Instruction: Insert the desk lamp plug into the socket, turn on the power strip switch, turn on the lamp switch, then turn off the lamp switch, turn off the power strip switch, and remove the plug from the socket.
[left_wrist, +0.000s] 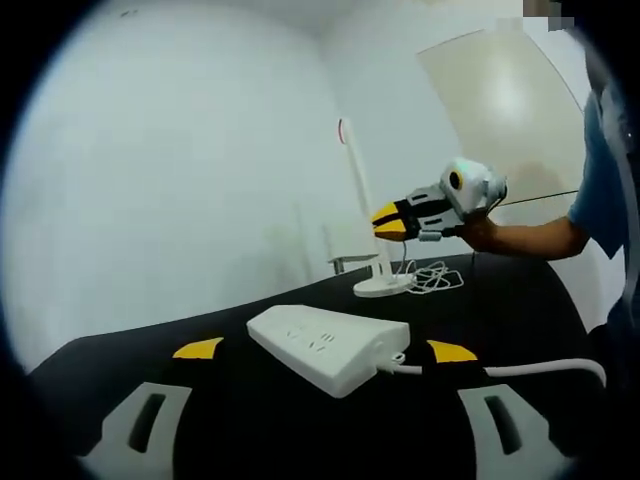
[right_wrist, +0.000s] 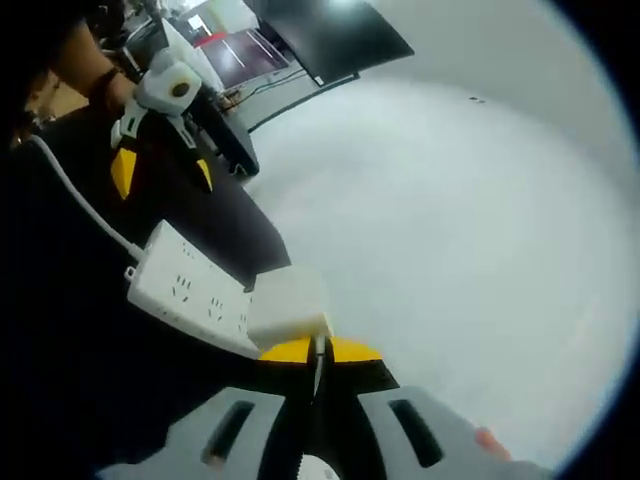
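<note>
Black surface (left_wrist: 300, 420) is carrying everything, white wall behind it. White power strip (left_wrist: 330, 345) is lying flat mid-surface, its thick white cord (left_wrist: 520, 370) running off to one side. Lamp (left_wrist: 375, 255) is standing farther back: round white base, thin stem leaning upward, its thin cable and plug (left_wrist: 435, 275) lying loose in a coil beside the base, not in the strip. Left hand-held gripper (left_wrist: 325, 350) is sitting with jaws spread wide, yellow tips either side of the strip. Right hand-held gripper (right_wrist: 318, 350) is hovering in the air near the lamp stem, yellow tips pressed together, pinching nothing. In the right gripper view, strip (right_wrist: 200, 295) is lying just ahead of its tips.
</note>
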